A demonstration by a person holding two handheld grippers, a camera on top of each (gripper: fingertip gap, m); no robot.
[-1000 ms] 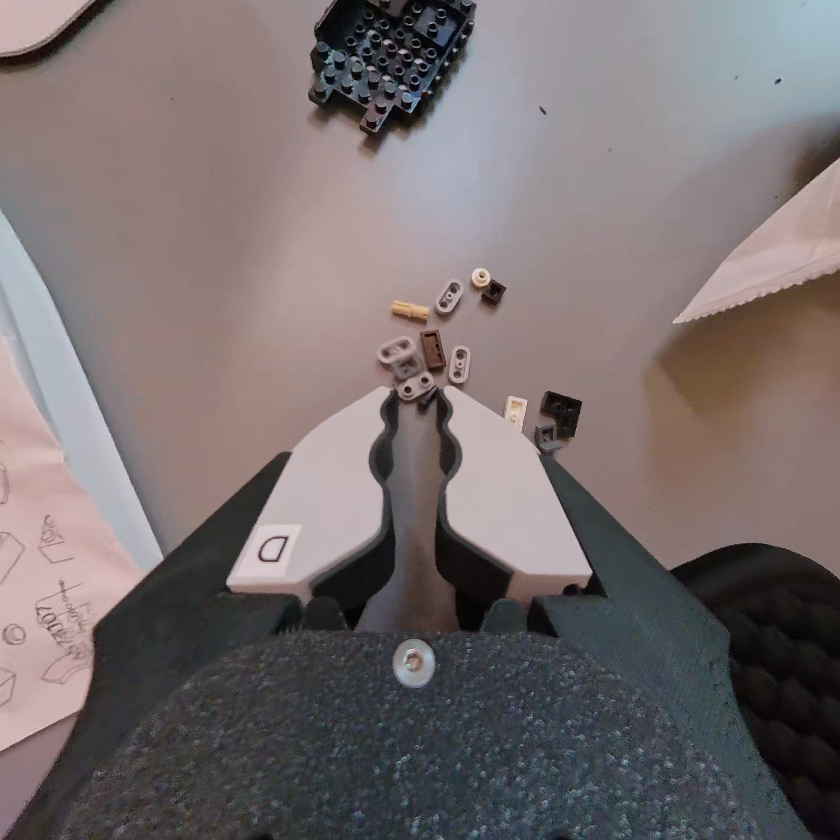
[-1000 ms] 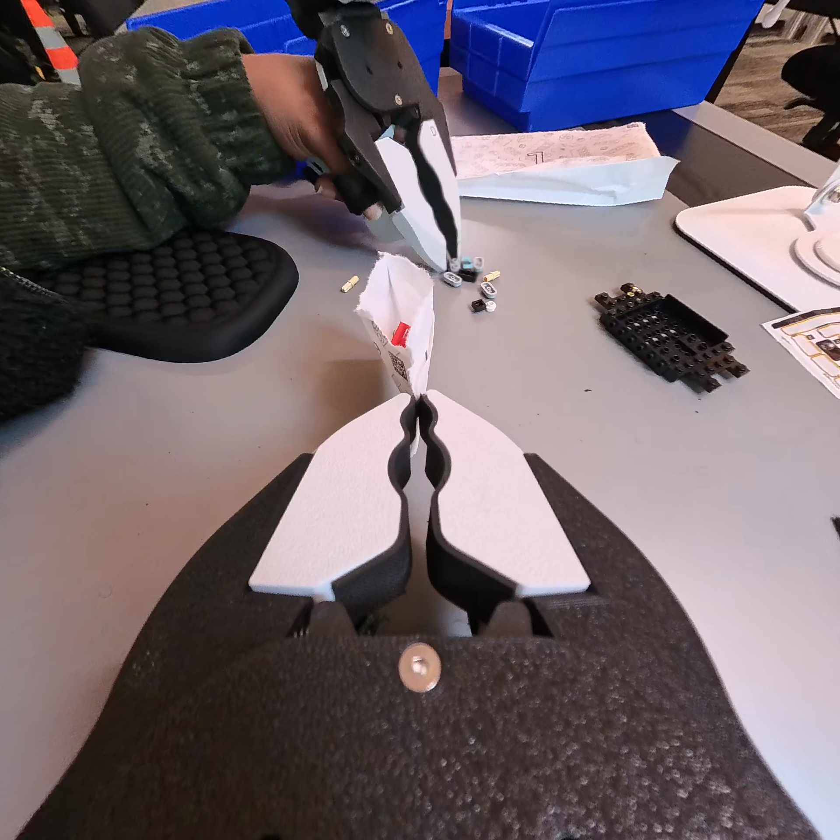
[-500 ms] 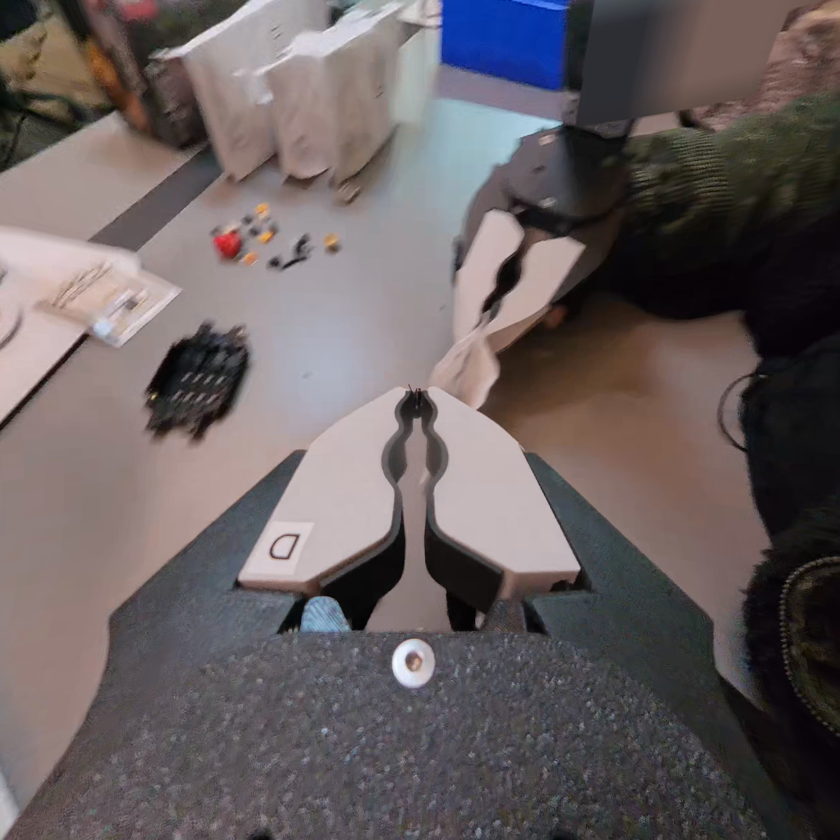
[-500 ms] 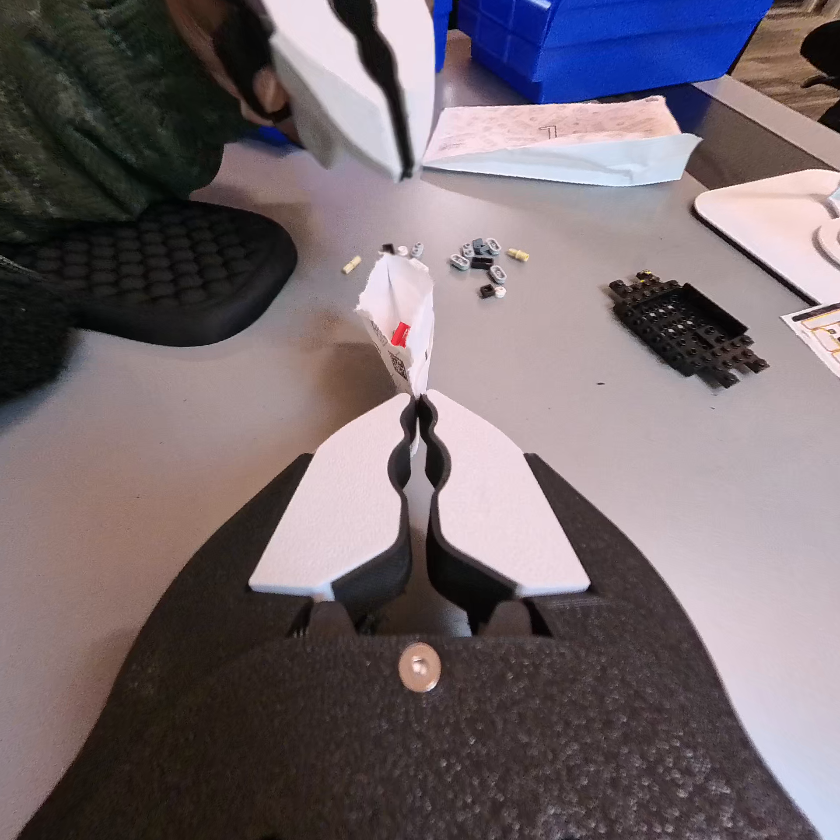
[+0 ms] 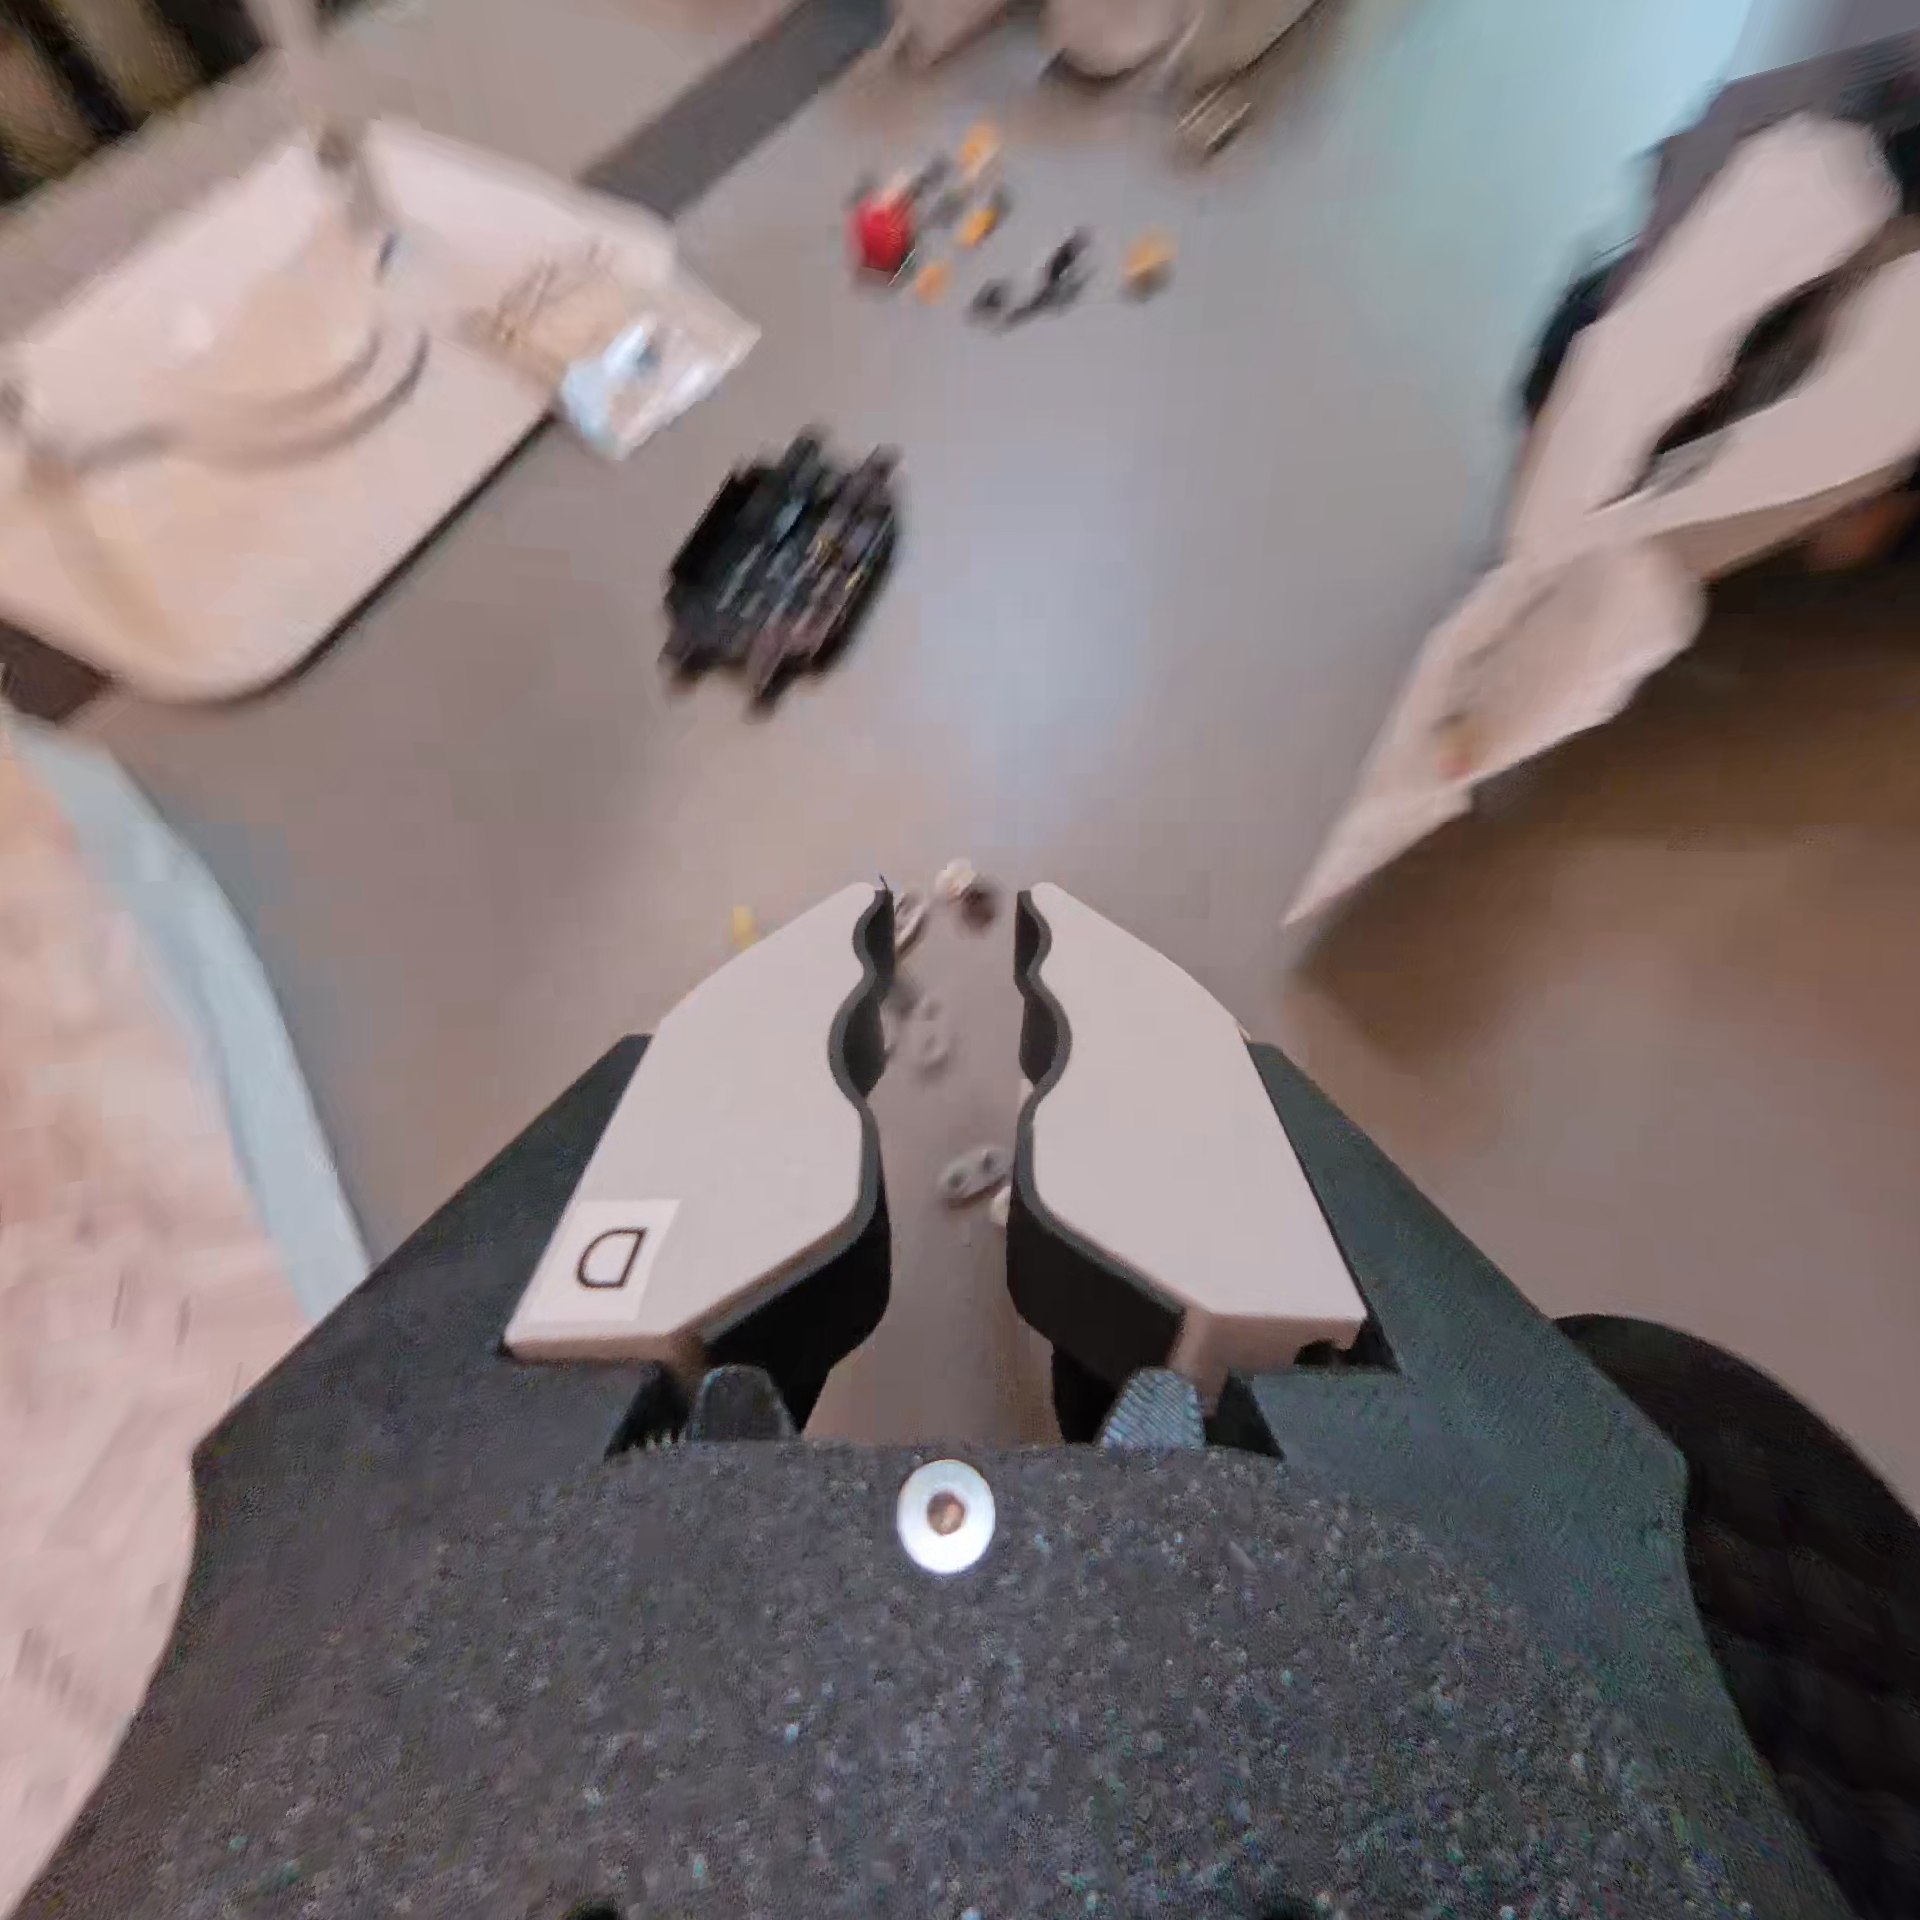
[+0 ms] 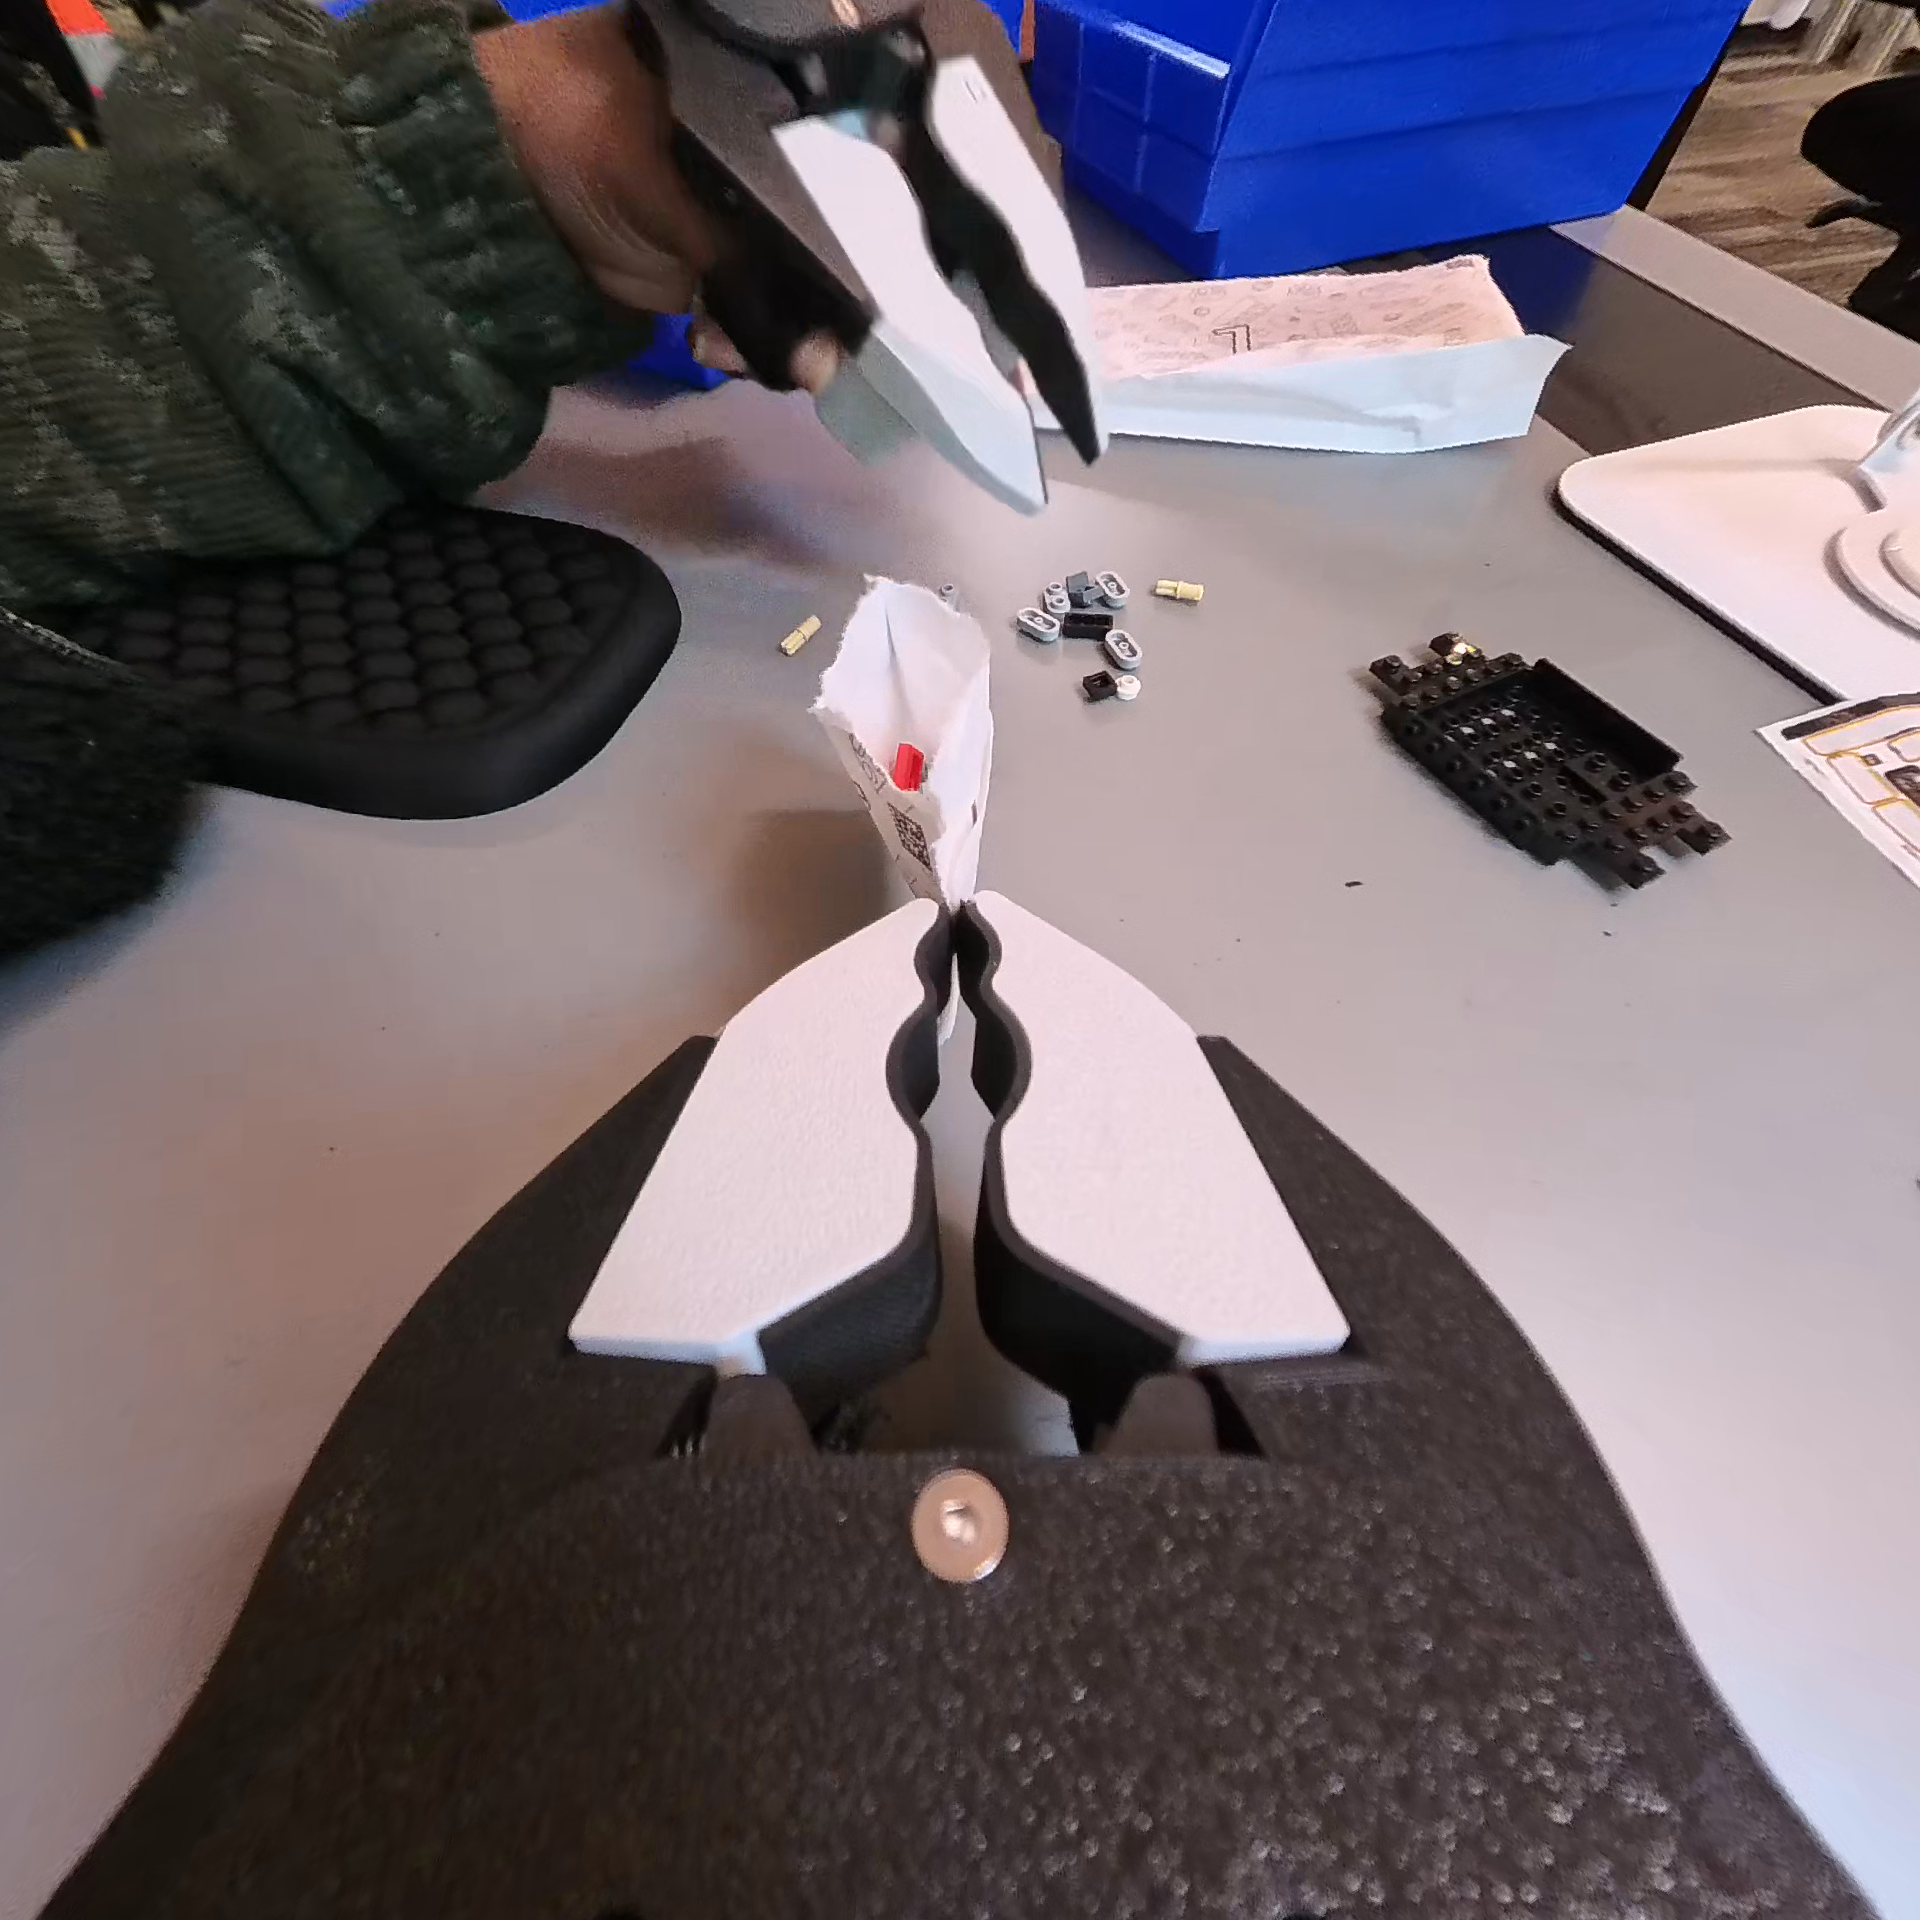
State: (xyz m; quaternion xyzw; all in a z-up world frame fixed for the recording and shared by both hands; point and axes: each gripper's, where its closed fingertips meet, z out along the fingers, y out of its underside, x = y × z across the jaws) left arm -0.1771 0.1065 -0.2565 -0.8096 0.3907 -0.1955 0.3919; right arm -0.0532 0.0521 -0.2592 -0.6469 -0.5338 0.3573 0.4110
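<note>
Left gripper (image 5: pixel 954 902) jaws now parted, empty, above small grey pieces (image 6: pixel 1086 623) (blurred); right gripper (image 6: pixel 956 909) still pinching paper bag (image 6: pixel 914 748).

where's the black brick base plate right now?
In the right wrist view, the black brick base plate lies flat on the grey table, right of the loose small bricks and just short of the white stand base.

Torn paper bag (image 6: pixel 920 748); matt grey table (image 6: pixel 1299 1039).
</note>
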